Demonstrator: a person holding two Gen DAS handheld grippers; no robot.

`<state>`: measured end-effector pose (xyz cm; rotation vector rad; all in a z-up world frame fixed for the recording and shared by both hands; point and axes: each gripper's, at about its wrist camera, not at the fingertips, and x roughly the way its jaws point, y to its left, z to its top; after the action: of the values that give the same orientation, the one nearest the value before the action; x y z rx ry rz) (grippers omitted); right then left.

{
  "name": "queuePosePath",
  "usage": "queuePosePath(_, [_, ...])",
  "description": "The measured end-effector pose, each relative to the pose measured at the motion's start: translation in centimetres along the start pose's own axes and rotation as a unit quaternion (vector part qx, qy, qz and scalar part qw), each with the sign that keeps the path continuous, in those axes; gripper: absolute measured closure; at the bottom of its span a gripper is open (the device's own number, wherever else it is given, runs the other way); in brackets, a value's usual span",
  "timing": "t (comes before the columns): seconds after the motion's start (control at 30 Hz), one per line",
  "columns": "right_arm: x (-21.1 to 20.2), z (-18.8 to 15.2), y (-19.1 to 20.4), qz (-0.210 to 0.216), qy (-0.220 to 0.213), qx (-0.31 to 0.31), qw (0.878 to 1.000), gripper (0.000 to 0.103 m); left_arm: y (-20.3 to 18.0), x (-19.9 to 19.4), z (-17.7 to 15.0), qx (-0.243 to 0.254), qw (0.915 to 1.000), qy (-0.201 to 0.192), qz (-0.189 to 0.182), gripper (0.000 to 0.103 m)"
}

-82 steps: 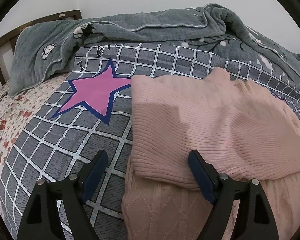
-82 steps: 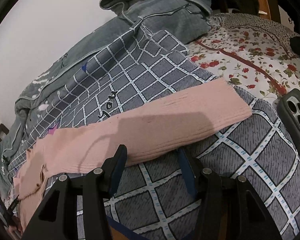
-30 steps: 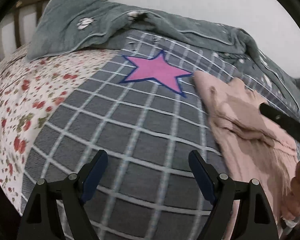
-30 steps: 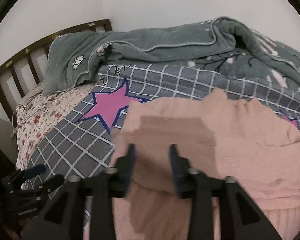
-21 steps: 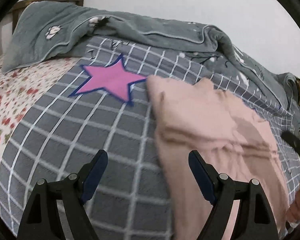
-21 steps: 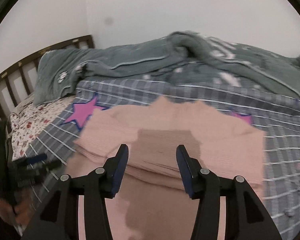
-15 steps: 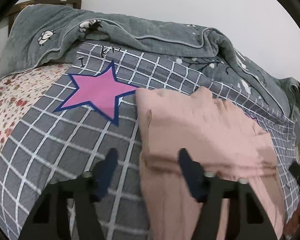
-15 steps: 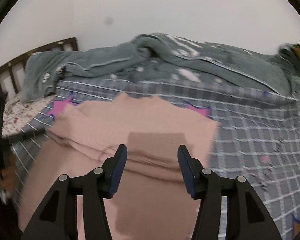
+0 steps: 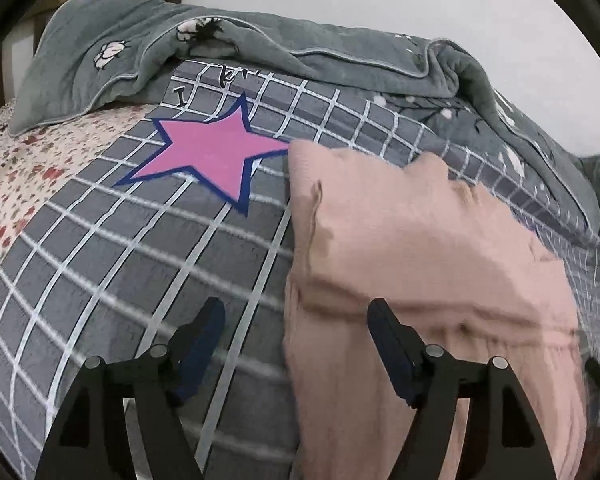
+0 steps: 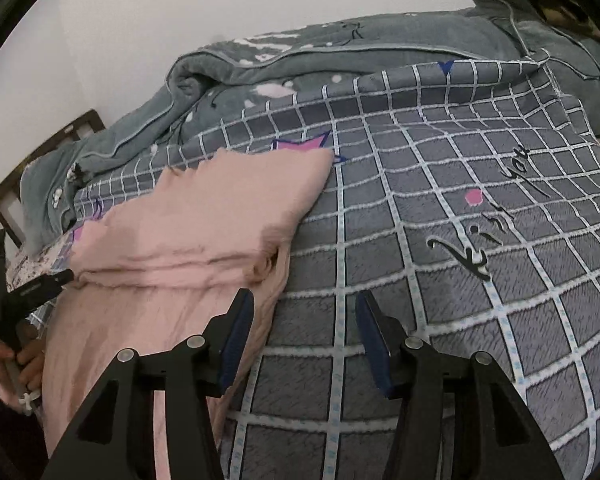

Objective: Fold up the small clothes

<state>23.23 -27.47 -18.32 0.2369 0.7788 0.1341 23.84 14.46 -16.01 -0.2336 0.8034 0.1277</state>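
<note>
A pink knit sweater (image 9: 420,248) lies flat on the grey checked bedspread (image 9: 140,264), with a sleeve folded across its chest. My left gripper (image 9: 296,332) straddles the sweater's left edge. Its jaws are opening: one finger hangs over the bedspread, the other over the knit, and the pads press on nothing. In the right wrist view the sweater (image 10: 204,220) fills the left half. My right gripper (image 10: 306,324) stands open at its right edge, mostly over bare bedspread (image 10: 440,320). The left gripper (image 10: 28,288) shows there too, held by a hand (image 10: 16,364).
A bunched grey quilt (image 9: 300,48) lies along the back by the white wall. A pink star (image 9: 212,152) is printed left of the sweater. A floral sheet (image 9: 28,176) and a dark wooden headboard (image 10: 4,200) are at the left end of the bed.
The right gripper swung from over the sweater's middle to its right edge. The left gripper moved from bare bedspread to the sweater's left edge; its jaws narrowed, then widened.
</note>
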Motion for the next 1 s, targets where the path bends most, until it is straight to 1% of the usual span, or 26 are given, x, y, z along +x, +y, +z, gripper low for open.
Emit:
queuePosePath(0.07, [-0.6, -0.4, 0.7, -0.007, -0.005, -0.010, 1.000, 0.051, 0.1, -0.9, -0.9, 0.017, 0.9998, -0.003, 0.008, 0.031])
queuePosePath(0.13, [-1.6, -0.9, 1.6, 0.002, -0.006, -0.029, 1.000, 0.051, 0.2, -2.0, -1.8, 0.032, 0.9993, -0.008, 0.016, 0.031])
queuePosePath(0.2, [-2.5, -1.5, 2.8, 0.001, -0.008, -0.052, 0.999, 0.051, 0.7, -3.3, -2.7, 0.039, 0.9991, -0.011, 0.015, 0.031])
queuePosePath(0.3, [-4.9, -3.2, 4.6, -0.047, -0.042, -0.084, 0.994, 0.051, 1.8, -4.7, -4.1, 0.033, 0.9994, -0.004, -0.002, 0.031])
queuePosePath(0.33, [-5.3, -3.7, 4.9, -0.051, -0.039, -0.088, 0.994, 0.051, 2.2, -5.1, -4.6, 0.030, 0.9995, 0.000, -0.006, 0.031])
queuePosePath(0.37, [-5.6, -4.1, 5.2, -0.049, -0.029, -0.090, 0.994, 0.051, 2.7, -5.5, -5.3, 0.025, 0.9996, 0.007, -0.011, 0.032])
queuePosePath(0.43, [-6.3, -5.2, 5.5, -0.033, -0.006, -0.083, 0.996, 0.051, 3.2, -6.3, -6.6, 0.027, 0.9992, 0.011, -0.026, 0.035])
queuePosePath(0.53, [-7.6, -7.4, 5.9, -0.024, 0.006, -0.078, 0.997, 0.051, 3.6, -7.8, -8.8, 0.036, 0.9984, 0.012, -0.042, 0.035])
queuePosePath(0.6, [-8.3, -8.8, 6.2, -0.017, 0.012, -0.083, 0.996, 0.051, 3.9, -8.9, -10.8, 0.044, 0.9972, 0.020, -0.057, 0.035])
queuePosePath(0.73, [-10.0, -12.2, 6.6, -0.005, 0.022, -0.095, 0.995, 0.051, 4.2, -9.9, -14.1, 0.045, 0.9963, 0.034, -0.065, 0.034])
queuePosePath(0.8, [-10.4, -13.6, 6.8, 0.005, 0.033, -0.093, 0.995, 0.051, 3.9, -10.3, -15.4, 0.049, 0.9960, 0.040, -0.064, 0.035])
queuePosePath(0.87, [-10.6, -14.7, 6.8, 0.006, 0.037, -0.092, 0.995, 0.051, 3.5, -10.8, -16.3, 0.056, 0.9964, 0.031, -0.055, 0.035])
queuePosePath(0.93, [-10.8, -15.5, 7.0, 0.005, 0.034, -0.091, 0.995, 0.051, 3.1, -11.1, -16.7, 0.055, 0.9963, 0.030, -0.059, 0.035])
queuePosePath(0.97, [-10.8, -15.8, 7.0, 0.007, 0.031, -0.089, 0.996, 0.051, 2.8, -11.2, -16.9, 0.053, 0.9963, 0.029, -0.061, 0.037])
queuePosePath(1.0, [-10.7, -16.0, 7.0, 0.009, 0.029, -0.088, 0.996, 0.051, 2.5, -11.2, -16.9, 0.056, 0.9962, 0.029, -0.061, 0.044])
